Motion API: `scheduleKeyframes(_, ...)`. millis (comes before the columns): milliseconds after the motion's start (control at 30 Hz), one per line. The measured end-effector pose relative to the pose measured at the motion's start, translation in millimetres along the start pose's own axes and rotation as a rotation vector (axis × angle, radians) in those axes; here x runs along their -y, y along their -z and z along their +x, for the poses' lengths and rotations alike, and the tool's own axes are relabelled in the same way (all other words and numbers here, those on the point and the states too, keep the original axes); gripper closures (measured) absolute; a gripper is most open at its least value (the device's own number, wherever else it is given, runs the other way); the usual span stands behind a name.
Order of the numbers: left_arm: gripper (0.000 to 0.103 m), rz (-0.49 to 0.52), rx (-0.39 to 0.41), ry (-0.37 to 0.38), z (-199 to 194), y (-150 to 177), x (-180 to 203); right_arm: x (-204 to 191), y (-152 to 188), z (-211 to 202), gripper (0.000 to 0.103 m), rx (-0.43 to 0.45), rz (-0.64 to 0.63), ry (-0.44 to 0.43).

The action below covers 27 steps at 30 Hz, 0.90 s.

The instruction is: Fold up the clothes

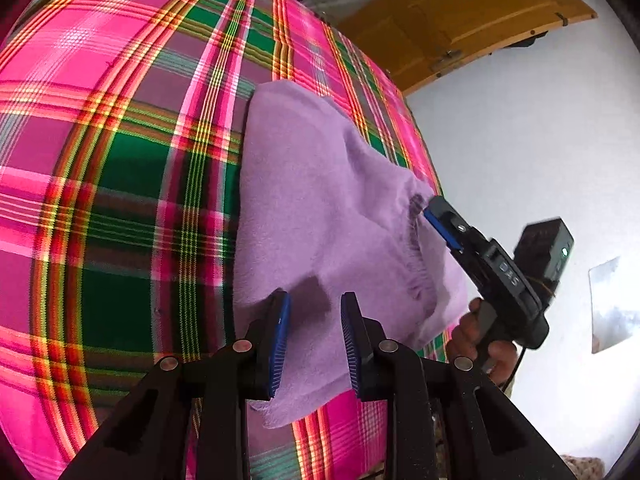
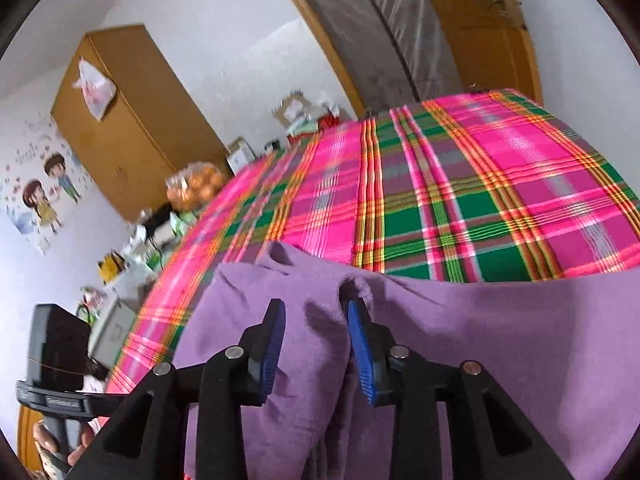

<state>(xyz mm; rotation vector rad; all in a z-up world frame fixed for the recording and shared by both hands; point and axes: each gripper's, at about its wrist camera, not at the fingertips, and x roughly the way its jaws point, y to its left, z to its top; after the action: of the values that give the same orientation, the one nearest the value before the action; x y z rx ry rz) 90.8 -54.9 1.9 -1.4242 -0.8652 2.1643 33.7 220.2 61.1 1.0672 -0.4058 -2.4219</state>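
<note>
Your soft, light lilac fleece garment [image 1: 320,208] lies rumpled on the pink-and-green plaid bedspread [image 1: 120,160], both grippers' jaws apart over it, so pinch its limp edges, which will sag.

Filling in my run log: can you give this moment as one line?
step: folding | item: purple garment on plaid cover | left gripper: open over near edge | right gripper: open, fabric between fingers
</note>
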Motion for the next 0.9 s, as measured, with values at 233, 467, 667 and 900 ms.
scheduleKeyframes(233,0.077,-0.015,-0.008,0.014,5.1,-3.1,-3.0,9.7,-2.9,8.2,0.098,-0.006,0.023,-0.020)
scheduleKeyframes(467,0.077,-0.018,-0.015,0.019,10.5,-6.1,-2.5,31.5,-9.4,-2.3,0.102,0.049,0.127,-0.019)
scheduleKeyframes(667,0.077,-0.020,-0.016,0.024,8.7,-4.7,-5.9,22.7,-9.6,13.6,0.065,-0.013,0.111,-0.063)
scheduleKeyframes(900,0.077,-0.024,-0.015,0.027,10.8,-5.1,-5.8,17.0,-9.6,28.9,0.088,-0.061,0.053,-0.068)
